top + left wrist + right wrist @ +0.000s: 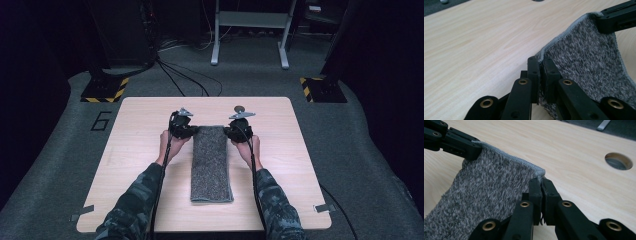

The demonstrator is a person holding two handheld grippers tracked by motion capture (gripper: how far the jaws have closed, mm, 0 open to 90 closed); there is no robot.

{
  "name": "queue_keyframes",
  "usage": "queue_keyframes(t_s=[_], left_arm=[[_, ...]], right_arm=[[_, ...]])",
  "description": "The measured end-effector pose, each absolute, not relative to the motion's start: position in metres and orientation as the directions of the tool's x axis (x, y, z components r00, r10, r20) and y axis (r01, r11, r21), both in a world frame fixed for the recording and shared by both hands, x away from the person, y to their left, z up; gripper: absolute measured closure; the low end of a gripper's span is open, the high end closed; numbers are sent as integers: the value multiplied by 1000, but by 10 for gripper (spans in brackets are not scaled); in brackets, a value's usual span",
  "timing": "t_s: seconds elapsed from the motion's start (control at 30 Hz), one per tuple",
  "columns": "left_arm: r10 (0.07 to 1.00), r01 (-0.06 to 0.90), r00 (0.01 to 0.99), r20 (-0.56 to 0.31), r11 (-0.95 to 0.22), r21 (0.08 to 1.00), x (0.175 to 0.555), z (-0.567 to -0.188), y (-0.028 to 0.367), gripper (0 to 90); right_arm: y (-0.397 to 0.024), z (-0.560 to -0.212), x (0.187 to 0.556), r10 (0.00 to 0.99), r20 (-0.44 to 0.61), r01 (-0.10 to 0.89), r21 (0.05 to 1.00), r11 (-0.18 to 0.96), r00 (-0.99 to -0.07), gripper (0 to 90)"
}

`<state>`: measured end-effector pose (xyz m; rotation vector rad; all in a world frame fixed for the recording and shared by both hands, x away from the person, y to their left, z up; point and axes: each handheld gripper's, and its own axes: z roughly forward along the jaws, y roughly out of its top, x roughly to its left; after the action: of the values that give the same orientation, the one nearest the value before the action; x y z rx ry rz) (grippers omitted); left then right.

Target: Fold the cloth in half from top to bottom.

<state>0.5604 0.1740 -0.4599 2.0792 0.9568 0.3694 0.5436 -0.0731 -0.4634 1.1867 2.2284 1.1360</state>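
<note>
A grey speckled towel (210, 160) lies folded in a long strip down the middle of the light wooden table (135, 165). Its far end is lifted off the wood, held at both far corners. My left gripper (189, 131) is shut on the towel's far left corner (541, 55), seen up close in the left gripper view. My right gripper (231, 131) is shut on the far right corner (539, 173). Each gripper view also catches the other gripper's jaws clamped on the towel's hemmed edge (564, 36) (509, 157).
A round cable hole (618, 160) sits in the table beyond the right gripper. On the grey carpet behind the table are a metal frame (250, 30), cables (185, 75) and two stands with yellow-black striped bases (105, 89) (322, 89).
</note>
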Motion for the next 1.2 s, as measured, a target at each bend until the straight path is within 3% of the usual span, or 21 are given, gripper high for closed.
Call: queue_keyframes(t_s=[0.67,1.0,1.2], left_arm=[[712,399,702,13,-409,820,543,-421,175,859],[677,386,735,-49,-357,850,514,-425,176,858],[650,387,758,-49,-387,837,500,-432,179,857]], right_arm=[[-78,-426,526,804,-13,409,856,316,-594,874],[-87,-433,488,786,-22,368,875,314,-618,872],[-88,-438,466,765,-47,342,876,340,-642,872]])
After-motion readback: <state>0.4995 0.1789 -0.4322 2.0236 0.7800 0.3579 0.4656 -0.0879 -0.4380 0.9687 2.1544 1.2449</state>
